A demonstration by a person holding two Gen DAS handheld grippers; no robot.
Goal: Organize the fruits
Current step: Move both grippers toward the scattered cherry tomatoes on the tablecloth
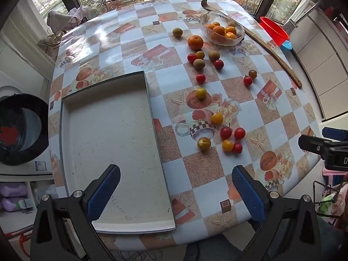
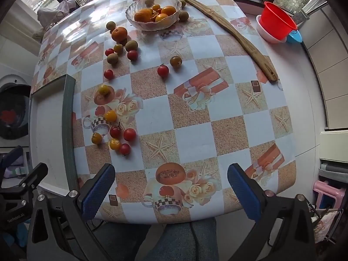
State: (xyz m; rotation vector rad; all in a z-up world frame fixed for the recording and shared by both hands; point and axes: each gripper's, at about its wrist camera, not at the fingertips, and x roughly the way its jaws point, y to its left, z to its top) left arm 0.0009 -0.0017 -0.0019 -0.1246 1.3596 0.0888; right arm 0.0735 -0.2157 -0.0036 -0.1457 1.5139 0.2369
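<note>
Several red and yellow cherry tomatoes (image 1: 226, 132) (image 2: 129, 134) lie scattered on the checked tablecloth, with small brownish-green fruits (image 1: 199, 63) (image 2: 131, 45) and one large orange (image 1: 195, 42) (image 2: 119, 33) farther back. A glass bowl (image 1: 238, 27) (image 2: 174, 20) at the far side holds oranges. A shallow white tray (image 1: 113, 143) (image 2: 46, 134) lies empty at the left. My left gripper (image 1: 175, 192) hangs open high over the tray's near right edge. My right gripper (image 2: 171, 192) stands open above the table's front edge, nothing between its fingers.
A long curved wooden stick (image 1: 271, 50) (image 2: 228, 30) lies along the table's right side. A red plastic basin (image 1: 274, 30) (image 2: 277, 21) sits on the ledge beyond. A person's legs in jeans (image 2: 180, 241) show below the table edge. A pink stool (image 2: 328, 193) stands at right.
</note>
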